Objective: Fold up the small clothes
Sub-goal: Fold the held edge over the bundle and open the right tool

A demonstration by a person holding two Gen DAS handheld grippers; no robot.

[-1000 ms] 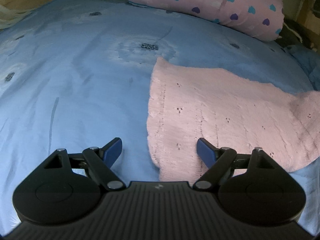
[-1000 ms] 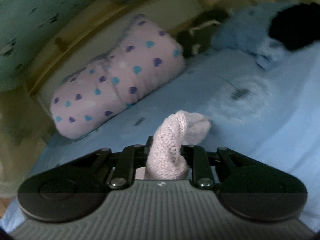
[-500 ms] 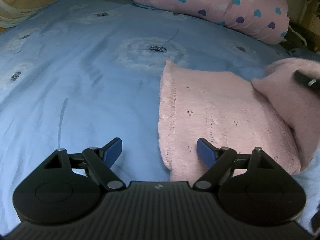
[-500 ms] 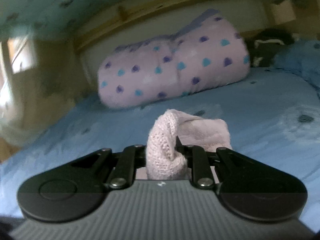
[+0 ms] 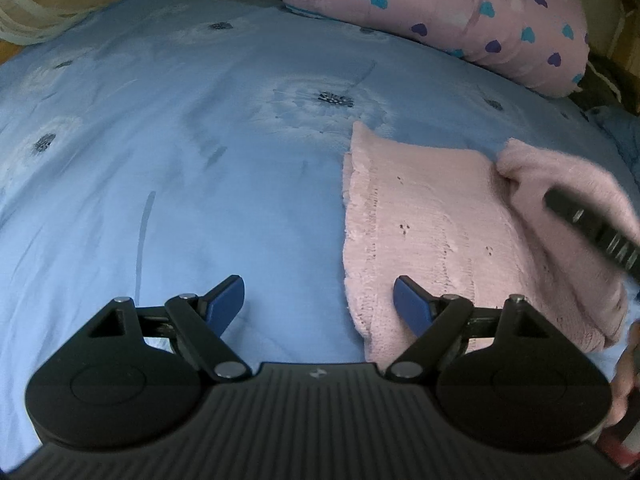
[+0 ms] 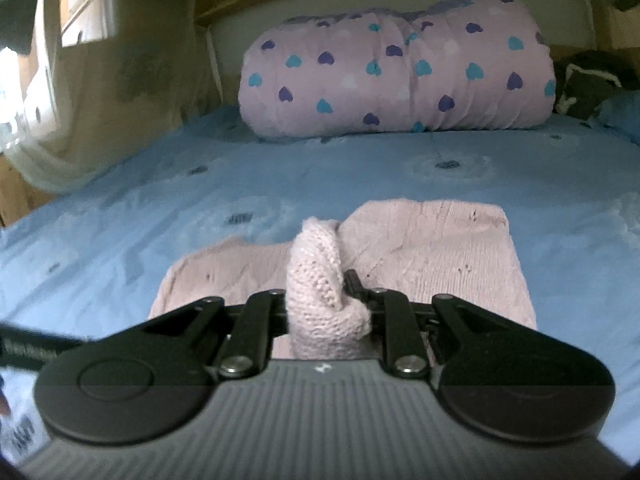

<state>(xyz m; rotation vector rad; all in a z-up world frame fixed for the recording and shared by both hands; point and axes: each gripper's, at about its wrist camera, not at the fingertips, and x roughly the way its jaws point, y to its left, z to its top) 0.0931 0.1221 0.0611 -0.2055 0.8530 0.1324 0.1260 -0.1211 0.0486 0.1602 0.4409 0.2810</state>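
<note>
The right gripper (image 6: 320, 300) has carried a pinched corner of the soft pink knitted garment (image 5: 432, 232) over its flat part on the blue flowered bed sheet (image 5: 180, 160). The fold looks half done. A second ago that corner hung above bare sheet. The left gripper (image 5: 320, 300) waits, jaws wide and empty, by the near left edge.

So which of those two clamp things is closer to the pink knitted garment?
The right. The right gripper is shut on a bunched fold of the pink knitted garment, lifting it over the rest. The left gripper hangs open over the garment's near edge, gripping nothing.
</note>
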